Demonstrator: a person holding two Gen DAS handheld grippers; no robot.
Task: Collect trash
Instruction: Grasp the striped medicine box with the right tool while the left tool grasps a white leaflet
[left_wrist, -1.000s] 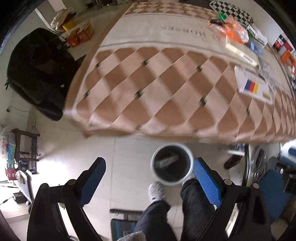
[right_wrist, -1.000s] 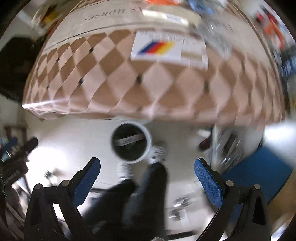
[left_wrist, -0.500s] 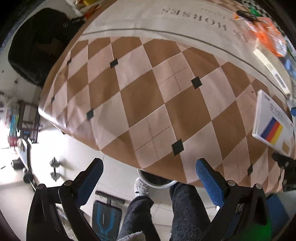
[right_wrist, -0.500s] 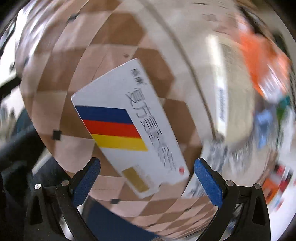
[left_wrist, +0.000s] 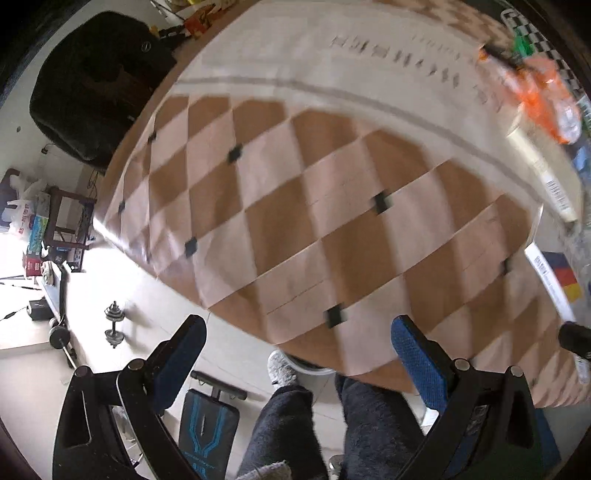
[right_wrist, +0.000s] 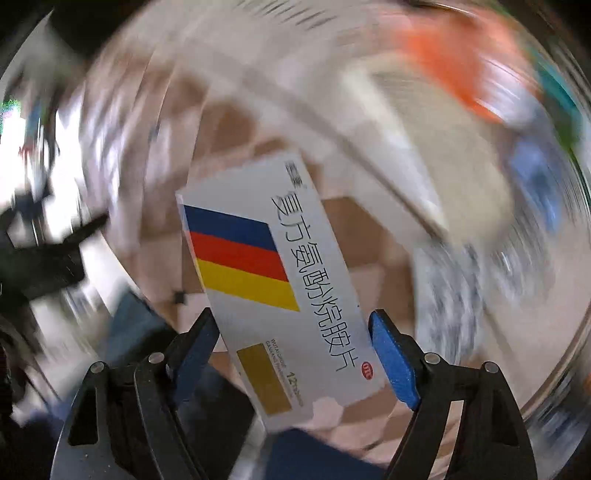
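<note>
Medicine box (right_wrist: 280, 288): white carton, blue-red-yellow stripes, black Chinese lettering, gold panel, "12" partly legible; pinched at its near end between the right gripper (right_wrist: 295, 350) pads, above the checked tablecloth (left_wrist: 295, 206). Surroundings motion-blurred. Left gripper (left_wrist: 295, 354): spread, holding nothing. Waste bin (left_wrist: 306, 367): mostly hidden under the table edge; contents unseen. Orange wrapper (left_wrist: 535, 92): far right.

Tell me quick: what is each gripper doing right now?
Left gripper: open, holding nothing, above the table edge.
Right gripper: shut on the white medicine box with blue, red and yellow stripes.
</note>
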